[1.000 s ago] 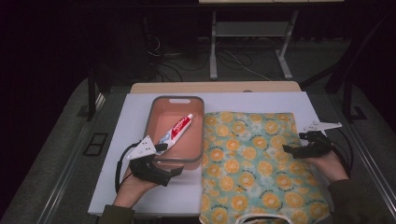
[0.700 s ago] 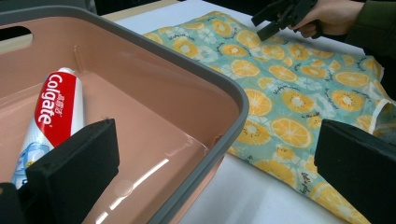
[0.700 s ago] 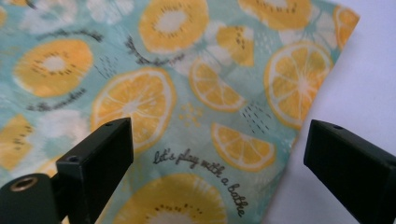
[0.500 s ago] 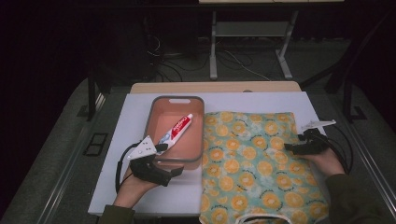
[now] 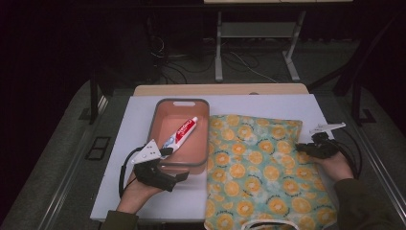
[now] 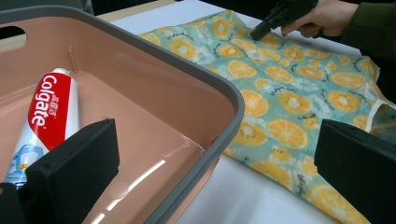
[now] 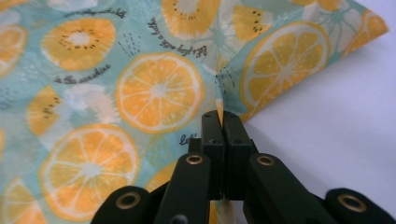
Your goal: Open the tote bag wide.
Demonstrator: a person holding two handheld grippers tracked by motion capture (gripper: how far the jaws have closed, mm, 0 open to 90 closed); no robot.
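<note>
On the white table point(image 5: 139, 115), the right gripper point(image 7: 223, 122) has its jaws pressed together, pinching the right edge of the orange-print cloth point(image 5: 261, 167). The left gripper point(image 5: 178, 173) is spread wide, straddling the near rim of the pink tray point(image 5: 207, 129) holding a toothpaste tube point(image 6: 46, 112).

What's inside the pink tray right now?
A red and white toothpaste tube lies in the pink tray, pointing diagonally. The rest of the floor that shows is bare. The left gripper hides part of the near rim, so that strip can't be checked.
</note>
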